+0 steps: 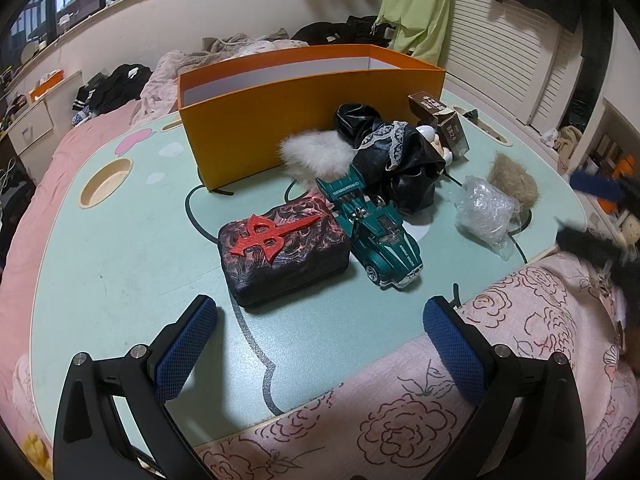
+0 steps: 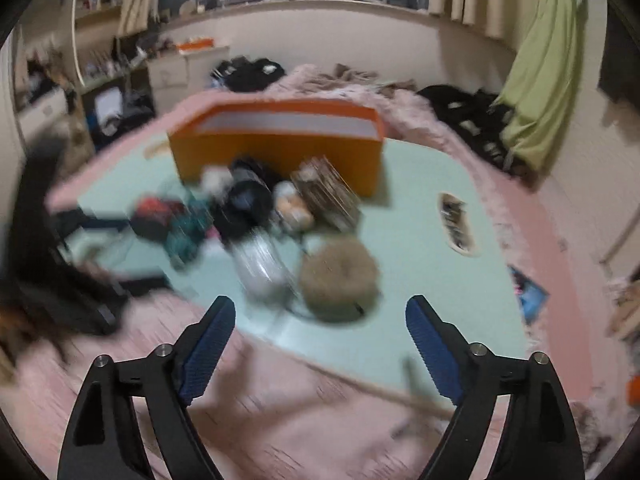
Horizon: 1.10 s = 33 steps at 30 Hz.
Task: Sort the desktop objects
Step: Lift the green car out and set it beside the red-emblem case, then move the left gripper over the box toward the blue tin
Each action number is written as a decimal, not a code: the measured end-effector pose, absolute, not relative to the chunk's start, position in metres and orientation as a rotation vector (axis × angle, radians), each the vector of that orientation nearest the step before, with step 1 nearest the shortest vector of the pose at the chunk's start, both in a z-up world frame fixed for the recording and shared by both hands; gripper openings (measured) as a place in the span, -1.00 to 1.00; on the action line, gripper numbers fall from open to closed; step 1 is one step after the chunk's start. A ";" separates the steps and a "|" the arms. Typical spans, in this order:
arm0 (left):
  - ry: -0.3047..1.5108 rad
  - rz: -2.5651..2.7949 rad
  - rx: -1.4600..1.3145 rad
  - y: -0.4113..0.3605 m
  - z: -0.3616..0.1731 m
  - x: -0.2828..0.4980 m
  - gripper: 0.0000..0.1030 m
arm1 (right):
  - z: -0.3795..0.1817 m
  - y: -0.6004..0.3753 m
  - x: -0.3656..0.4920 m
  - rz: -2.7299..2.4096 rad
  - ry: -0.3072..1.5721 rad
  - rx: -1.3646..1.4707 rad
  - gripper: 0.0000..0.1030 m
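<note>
A pale green lap table (image 1: 120, 264) carries an open orange box (image 1: 280, 120) at the back. In front of it lie a dark case with a red emblem (image 1: 282, 250), a green toy car (image 1: 376, 232), a white fur puff (image 1: 316, 156), a black lace-trimmed cloth (image 1: 400, 168), a brown carton (image 1: 444, 120), a clear plastic bag (image 1: 486, 212) and a brown fur puff (image 1: 514, 180). My left gripper (image 1: 320, 320) is open just short of the case, nothing between its fingers. In the blurred right wrist view my right gripper (image 2: 320, 320) is open and empty, near the brown fur puff (image 2: 338, 276) and the bag (image 2: 260, 264).
The table rests on a pink bed; a floral quilt (image 1: 440, 400) covers its near edge. A round cup hole (image 1: 106, 180) is at the table's left. Dark clothes (image 1: 116, 84) and a green hanging garment (image 1: 420, 8) lie behind. The right gripper appears blurred at the far right (image 1: 600, 216).
</note>
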<state>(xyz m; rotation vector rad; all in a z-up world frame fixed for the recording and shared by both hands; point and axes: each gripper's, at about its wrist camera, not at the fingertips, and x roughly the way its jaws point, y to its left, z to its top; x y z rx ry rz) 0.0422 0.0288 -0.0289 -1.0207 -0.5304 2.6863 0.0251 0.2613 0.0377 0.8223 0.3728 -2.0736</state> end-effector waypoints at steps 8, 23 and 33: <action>-0.535 2.689 -1.025 0.027 -0.030 0.044 0.99 | 0.004 0.263 0.013 -2.052 0.330 0.898 0.98; -0.518 2.687 -1.030 0.027 -0.031 0.043 0.99 | 0.004 0.267 0.008 -2.035 0.298 0.901 1.00; -0.587 2.651 -0.853 0.006 -0.017 0.065 0.99 | 0.004 0.266 0.009 -2.031 0.298 0.897 1.00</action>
